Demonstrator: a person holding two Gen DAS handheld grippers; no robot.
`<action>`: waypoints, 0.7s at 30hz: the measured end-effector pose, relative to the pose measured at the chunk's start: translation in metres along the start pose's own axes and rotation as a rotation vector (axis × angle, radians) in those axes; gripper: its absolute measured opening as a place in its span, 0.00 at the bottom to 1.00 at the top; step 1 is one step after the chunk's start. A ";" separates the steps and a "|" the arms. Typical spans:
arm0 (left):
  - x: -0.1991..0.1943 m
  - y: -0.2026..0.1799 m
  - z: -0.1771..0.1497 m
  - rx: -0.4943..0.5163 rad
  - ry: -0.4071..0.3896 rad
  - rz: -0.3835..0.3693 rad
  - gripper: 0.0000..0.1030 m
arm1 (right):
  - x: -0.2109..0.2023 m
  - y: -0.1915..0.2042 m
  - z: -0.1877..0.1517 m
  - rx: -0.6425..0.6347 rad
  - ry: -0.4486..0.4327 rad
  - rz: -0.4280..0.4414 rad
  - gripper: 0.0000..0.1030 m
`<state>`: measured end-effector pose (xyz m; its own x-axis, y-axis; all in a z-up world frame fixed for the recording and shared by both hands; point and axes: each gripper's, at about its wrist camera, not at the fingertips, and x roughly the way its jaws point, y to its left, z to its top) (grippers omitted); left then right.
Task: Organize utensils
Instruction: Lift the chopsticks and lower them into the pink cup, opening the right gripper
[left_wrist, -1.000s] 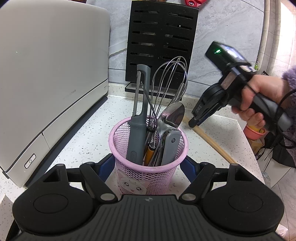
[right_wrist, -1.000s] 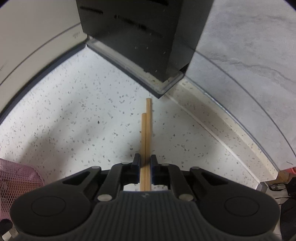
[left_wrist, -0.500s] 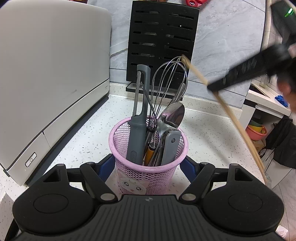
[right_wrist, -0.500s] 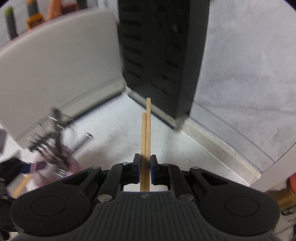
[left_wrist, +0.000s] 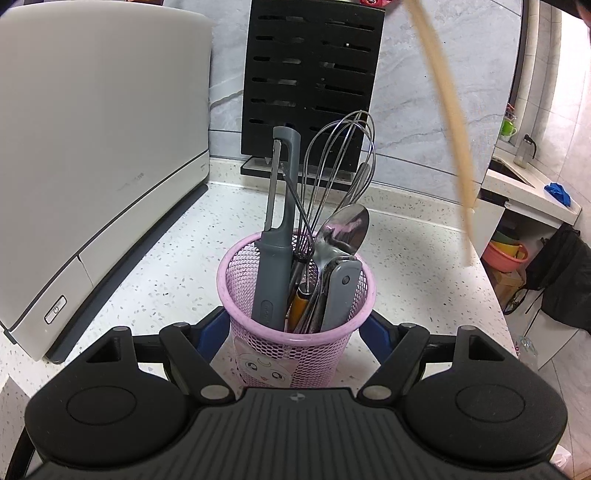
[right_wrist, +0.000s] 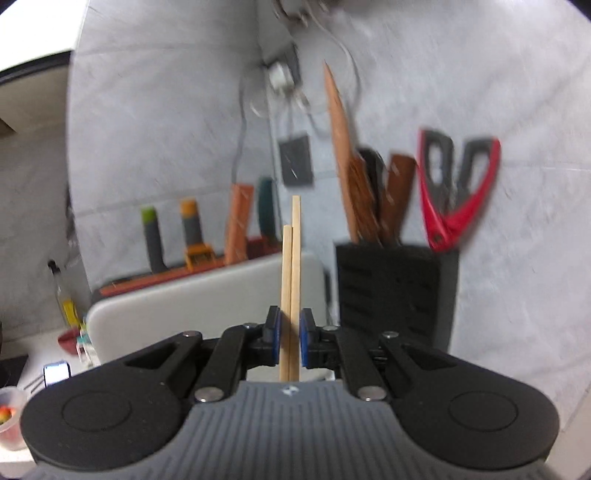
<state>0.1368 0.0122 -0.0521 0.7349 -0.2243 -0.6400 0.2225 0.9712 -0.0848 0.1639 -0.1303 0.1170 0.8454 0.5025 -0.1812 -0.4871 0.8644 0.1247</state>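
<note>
Pink mesh cup (left_wrist: 295, 325) gripped by left tool (left_wrist: 295, 328), slim wooden chopsticks (right_wrist: 290, 295) clamped in right tool (right_wrist: 290, 338), speckled counter (left_wrist: 424, 266)

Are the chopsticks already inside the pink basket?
No. The chopsticks are outside the pink basket, clamped in the right gripper.

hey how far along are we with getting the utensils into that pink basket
Done: the peeler, whisk and spoon already stand in the pink mesh basket, which the left gripper grips on both sides. In hand: the right gripper is clamped on a pair of wooden chopsticks. Left: dropping the chopsticks into the basket.
</note>
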 end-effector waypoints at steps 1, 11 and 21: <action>0.000 0.000 0.000 -0.001 0.001 -0.003 0.86 | 0.003 0.003 -0.005 0.004 -0.013 0.009 0.07; -0.002 0.002 -0.001 -0.004 0.005 -0.015 0.86 | 0.031 0.013 -0.052 0.018 -0.083 0.053 0.07; -0.001 0.004 -0.001 -0.016 -0.009 -0.016 0.86 | 0.002 0.002 -0.088 0.048 -0.123 0.112 0.07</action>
<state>0.1364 0.0168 -0.0526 0.7374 -0.2404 -0.6313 0.2240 0.9687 -0.1073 0.1452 -0.1261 0.0310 0.8085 0.5869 -0.0429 -0.5710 0.8000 0.1840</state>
